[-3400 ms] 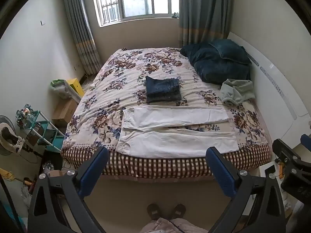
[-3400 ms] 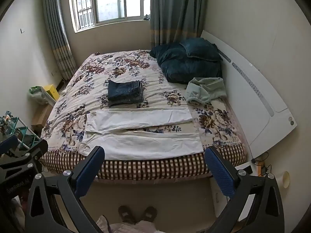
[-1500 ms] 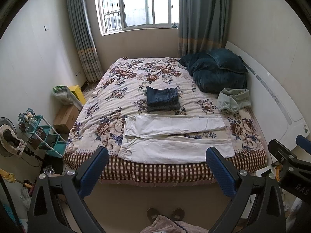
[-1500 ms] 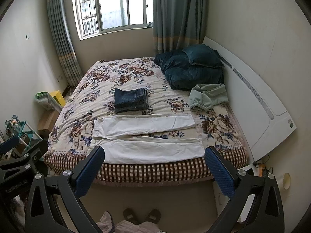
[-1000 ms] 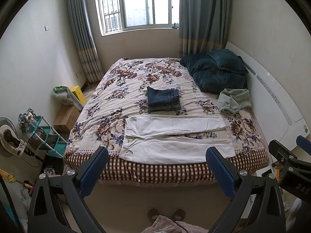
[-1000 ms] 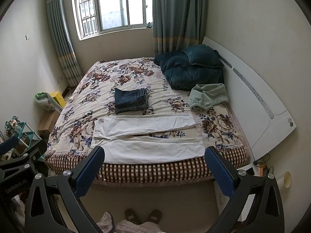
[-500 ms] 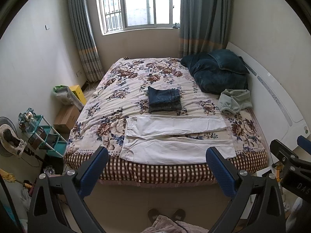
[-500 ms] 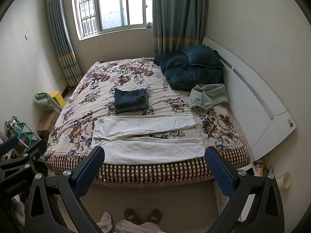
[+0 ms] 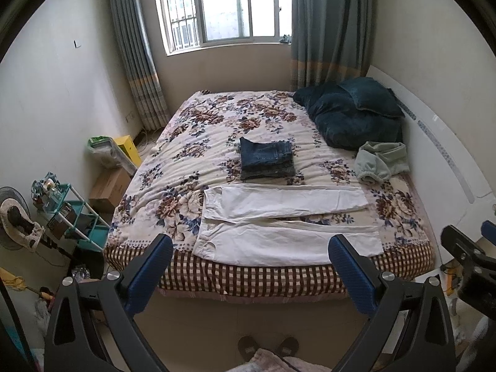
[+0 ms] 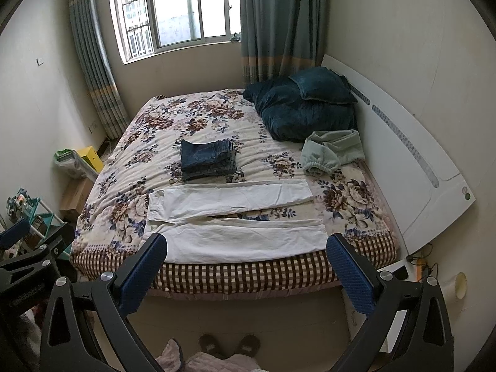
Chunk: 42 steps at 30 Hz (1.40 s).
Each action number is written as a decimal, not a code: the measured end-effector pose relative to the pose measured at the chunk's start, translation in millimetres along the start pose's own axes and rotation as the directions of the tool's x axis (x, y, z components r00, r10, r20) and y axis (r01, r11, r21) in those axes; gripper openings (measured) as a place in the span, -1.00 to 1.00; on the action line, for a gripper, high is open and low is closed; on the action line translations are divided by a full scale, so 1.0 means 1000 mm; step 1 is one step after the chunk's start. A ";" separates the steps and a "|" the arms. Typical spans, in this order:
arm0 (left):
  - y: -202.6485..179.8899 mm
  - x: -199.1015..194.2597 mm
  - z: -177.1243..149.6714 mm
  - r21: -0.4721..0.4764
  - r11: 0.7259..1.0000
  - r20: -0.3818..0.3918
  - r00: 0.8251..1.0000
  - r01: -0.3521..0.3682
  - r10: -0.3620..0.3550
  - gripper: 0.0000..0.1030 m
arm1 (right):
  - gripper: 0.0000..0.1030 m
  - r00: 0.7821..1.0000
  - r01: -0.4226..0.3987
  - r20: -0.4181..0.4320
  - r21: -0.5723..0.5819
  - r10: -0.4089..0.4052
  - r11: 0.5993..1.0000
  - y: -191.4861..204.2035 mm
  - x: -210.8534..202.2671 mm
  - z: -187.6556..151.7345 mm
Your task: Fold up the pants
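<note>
Blue pads frame both views: your left gripper (image 9: 248,248) and right gripper (image 10: 246,248) hang spread wide with nothing between their jaws, well back from the bed (image 9: 279,279) and above the floor, your slippers (image 10: 229,345) below. Just past the checked edge lie the white pants (image 9: 285,220), flat across the bedspread, waist toward your left, legs running right and splayed slightly so a strip of floral cloth shows between them. The near leg sits close to the edge of the mattress. Behind the pants is a folded stack of jeans (image 9: 266,158), close to the far leg, then a crumpled green garment (image 9: 379,162) to the right, and dark pillows (image 9: 353,114) by the headboard. Nothing is folded yet, by my reading. When you go in, the risks are pinching the bedspread along with the thin white fabric, which would drag the bedding up into the fold, and pulling the near leg toward you so that it slides off the edge. Swinging one leg over the other carelessly could also knock the jeans.
</note>
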<state>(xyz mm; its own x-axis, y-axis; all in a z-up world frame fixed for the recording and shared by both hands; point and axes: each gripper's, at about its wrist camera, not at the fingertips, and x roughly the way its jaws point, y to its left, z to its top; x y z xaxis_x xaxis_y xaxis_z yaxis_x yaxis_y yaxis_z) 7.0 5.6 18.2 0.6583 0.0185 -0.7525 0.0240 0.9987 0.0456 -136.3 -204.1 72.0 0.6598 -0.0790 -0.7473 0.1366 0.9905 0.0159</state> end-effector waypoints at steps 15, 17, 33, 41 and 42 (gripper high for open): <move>-0.012 0.179 0.018 -0.039 0.987 -0.167 0.975 -0.153 0.145 1.00 | 1.00 0.994 0.051 -0.100 -0.003 -0.051 0.999 -0.031 0.203 0.024; -0.012 0.209 0.026 -0.030 0.988 -0.190 0.971 -0.152 0.144 1.00 | 1.00 0.989 0.060 -0.135 0.011 -0.058 0.998 -0.033 0.238 0.032; -0.008 0.474 0.112 0.086 0.995 -0.343 0.937 -0.044 0.071 1.00 | 1.00 0.935 0.129 -0.337 0.036 -0.109 0.991 -0.002 0.548 0.119; -0.017 0.629 0.108 0.202 0.979 -0.451 0.888 0.005 0.088 1.00 | 1.00 0.873 0.104 -0.472 -0.071 -0.125 0.992 0.032 0.723 0.124; -0.019 0.646 0.108 0.220 0.975 -0.458 0.884 0.013 0.092 1.00 | 1.00 0.866 0.100 -0.483 -0.092 -0.132 0.991 0.034 0.735 0.121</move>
<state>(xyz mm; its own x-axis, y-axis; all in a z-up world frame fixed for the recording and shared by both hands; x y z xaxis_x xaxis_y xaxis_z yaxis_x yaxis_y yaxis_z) 513.0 -6.6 -397.7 0.2394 0.1303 -0.9621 0.1971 0.9638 0.1796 442.5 -241.7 -396.5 0.1962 -0.1451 -0.9698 0.1339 0.9837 -0.1201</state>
